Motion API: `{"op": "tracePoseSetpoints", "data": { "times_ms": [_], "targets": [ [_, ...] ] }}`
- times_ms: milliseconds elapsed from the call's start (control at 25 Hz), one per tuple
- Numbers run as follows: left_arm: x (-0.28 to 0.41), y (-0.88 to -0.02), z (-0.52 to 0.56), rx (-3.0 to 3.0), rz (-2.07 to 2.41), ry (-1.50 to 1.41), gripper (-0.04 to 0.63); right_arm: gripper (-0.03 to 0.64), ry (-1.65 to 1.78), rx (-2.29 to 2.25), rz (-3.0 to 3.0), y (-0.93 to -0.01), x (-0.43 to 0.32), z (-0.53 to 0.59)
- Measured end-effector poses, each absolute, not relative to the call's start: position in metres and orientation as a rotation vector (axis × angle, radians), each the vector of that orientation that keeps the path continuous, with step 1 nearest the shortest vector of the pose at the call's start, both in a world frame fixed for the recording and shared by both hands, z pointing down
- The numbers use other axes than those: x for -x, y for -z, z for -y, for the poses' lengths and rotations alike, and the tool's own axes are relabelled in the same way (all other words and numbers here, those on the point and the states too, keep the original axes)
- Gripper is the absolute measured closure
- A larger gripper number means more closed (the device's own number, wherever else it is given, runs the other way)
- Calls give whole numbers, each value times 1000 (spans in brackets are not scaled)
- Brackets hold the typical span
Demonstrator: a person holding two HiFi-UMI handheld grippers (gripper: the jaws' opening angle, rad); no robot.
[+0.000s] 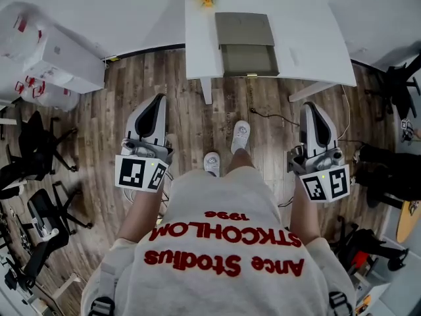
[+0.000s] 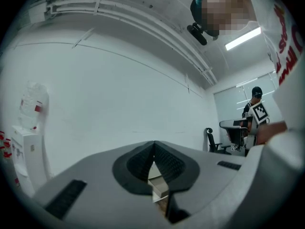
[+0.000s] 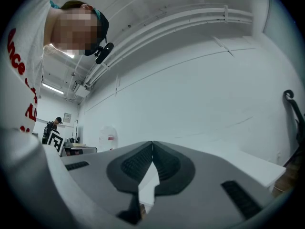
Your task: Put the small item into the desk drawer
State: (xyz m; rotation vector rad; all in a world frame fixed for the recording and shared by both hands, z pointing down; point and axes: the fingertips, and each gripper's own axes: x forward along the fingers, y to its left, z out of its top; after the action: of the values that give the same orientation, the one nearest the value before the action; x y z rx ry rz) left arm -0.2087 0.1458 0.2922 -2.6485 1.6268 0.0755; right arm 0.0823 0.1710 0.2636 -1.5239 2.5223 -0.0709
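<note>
Presently: my left gripper (image 1: 156, 99), jaws pressed together, nothing between; my right gripper (image 1: 310, 106), likewise closed and empty. Both point toward the white desk (image 1: 309, 38). Desk drawer (image 1: 248, 61): pulled open at the near edge. Small item: I cannot make it out.

Bare wooden floor (image 1: 171, 78) lies open between the person and the white tabletop (image 1: 309, 38). Its drawer (image 1: 248, 61) juts out open towards them, clear from above. A tabletop leg (image 1: 206, 89) stands just left of the drawer. Black office chairs (image 1: 36, 150) crowd the left side, with white boxes (image 1: 59, 61) beyond them. More dark chairs (image 1: 388, 170) hem the right. A cable (image 1: 270, 116) lies on the floor before the tabletop.
</note>
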Motion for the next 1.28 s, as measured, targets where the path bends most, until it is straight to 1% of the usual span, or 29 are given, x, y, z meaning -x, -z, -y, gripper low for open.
{"op": "tracePoseSetpoints", "data": {
  "times_ms": [320, 600, 800, 1280],
  "targets": [
    [214, -294, -101, 2567, -1759, -61, 588, 612, 87, 1397, -2577, -266, -81, -102],
    [194, -285, -32, 2493, -1847, -54, 588, 612, 101, 1307, -2631, -258, -106, -11],
    [198, -275, 5, 2372, -1968, -52, 588, 612, 93, 1204, -2676, -247, -114, 51],
    [205, -273, 57, 2255, -2106, -55, 588, 611, 140, 1128, -2697, -253, -127, 119]
  ]
}}
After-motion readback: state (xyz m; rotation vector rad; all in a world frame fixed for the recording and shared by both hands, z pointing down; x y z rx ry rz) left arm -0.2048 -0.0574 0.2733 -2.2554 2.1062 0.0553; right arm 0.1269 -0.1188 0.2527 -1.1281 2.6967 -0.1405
